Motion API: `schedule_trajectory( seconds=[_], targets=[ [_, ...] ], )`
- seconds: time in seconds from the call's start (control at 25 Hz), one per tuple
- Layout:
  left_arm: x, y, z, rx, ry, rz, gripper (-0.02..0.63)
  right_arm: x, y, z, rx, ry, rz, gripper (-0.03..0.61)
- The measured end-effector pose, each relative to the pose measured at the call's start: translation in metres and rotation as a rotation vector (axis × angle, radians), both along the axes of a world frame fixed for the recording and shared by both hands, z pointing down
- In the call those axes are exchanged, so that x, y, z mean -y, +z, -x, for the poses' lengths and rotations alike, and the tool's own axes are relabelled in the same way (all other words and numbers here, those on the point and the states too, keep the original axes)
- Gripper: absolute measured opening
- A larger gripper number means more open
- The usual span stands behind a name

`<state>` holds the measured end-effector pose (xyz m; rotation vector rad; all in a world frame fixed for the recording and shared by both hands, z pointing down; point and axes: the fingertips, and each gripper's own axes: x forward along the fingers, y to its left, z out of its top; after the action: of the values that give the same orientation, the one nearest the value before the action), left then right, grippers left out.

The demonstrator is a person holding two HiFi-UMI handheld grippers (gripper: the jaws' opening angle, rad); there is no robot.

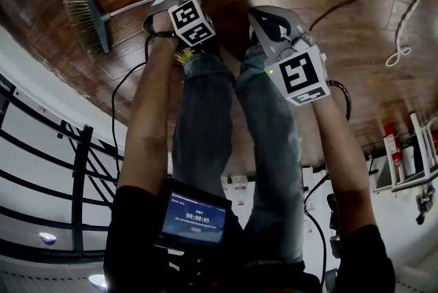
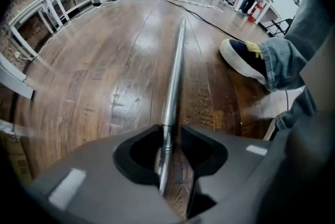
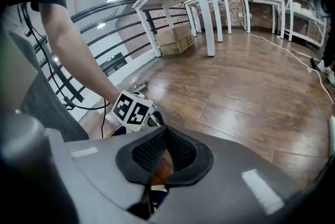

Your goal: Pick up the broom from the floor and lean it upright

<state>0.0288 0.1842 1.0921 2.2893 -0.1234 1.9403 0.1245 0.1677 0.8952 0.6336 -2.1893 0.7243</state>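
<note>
Two grippers are hanging low: we are holding our left gripper with jaws apart, straddling the handle of the broom without clamping it, and our right gripper with jaws together, empty; beyond the left jaws the broom is lying flat along the floor.

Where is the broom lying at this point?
In the head view the broom lies flat on the wood floor, brush at upper left. Its handle runs between the left gripper's open jaws.
</note>
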Motion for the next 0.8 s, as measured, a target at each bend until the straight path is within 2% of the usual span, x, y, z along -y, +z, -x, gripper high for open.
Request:
schedule_trajectory(
  seconds=[0.04,0.12,0.28,0.36,0.48,0.52,0.56,0.64,0.8],
  targets=[
    [-0.004,0.0,-0.001,0.007,0.037,-0.004,0.107,0.0,0.0,-0.003,-0.005,0.008,0.003,0.003],
    [-0.011,-0.001,-0.001,0.024,0.1,-0.018,0.097,0.002,-0.003,-0.006,-0.007,0.023,0.006,0.003],
    [0.014,-0.04,-0.003,-0.039,0.018,-0.072,0.097,0.018,-0.031,-0.009,0.003,0.059,-0.013,0.003],
    [0.039,-0.079,0.0,-0.081,-0.03,-0.119,0.095,0.032,-0.062,-0.009,0.042,0.137,-0.027,0.003],
    [0.082,-0.151,0.016,-0.159,-0.175,-0.202,0.095,0.058,-0.121,-0.008,0.213,0.377,0.011,0.015],
    [0.096,-0.177,0.023,-0.194,-0.233,-0.23,0.095,0.066,-0.14,-0.005,0.287,0.451,0.044,0.18],
    [0.106,-0.204,0.03,-0.231,-0.29,-0.253,0.095,0.074,-0.159,-0.002,0.352,0.511,0.071,0.306],
    [0.119,-0.254,0.043,-0.296,-0.395,-0.277,0.094,0.093,-0.201,0.004,0.419,0.583,0.059,0.302],
    [0.144,-0.323,0.058,-0.372,-0.568,-0.294,0.094,0.17,-0.278,0.018,0.421,0.603,-0.116,0.263]
  ],
)
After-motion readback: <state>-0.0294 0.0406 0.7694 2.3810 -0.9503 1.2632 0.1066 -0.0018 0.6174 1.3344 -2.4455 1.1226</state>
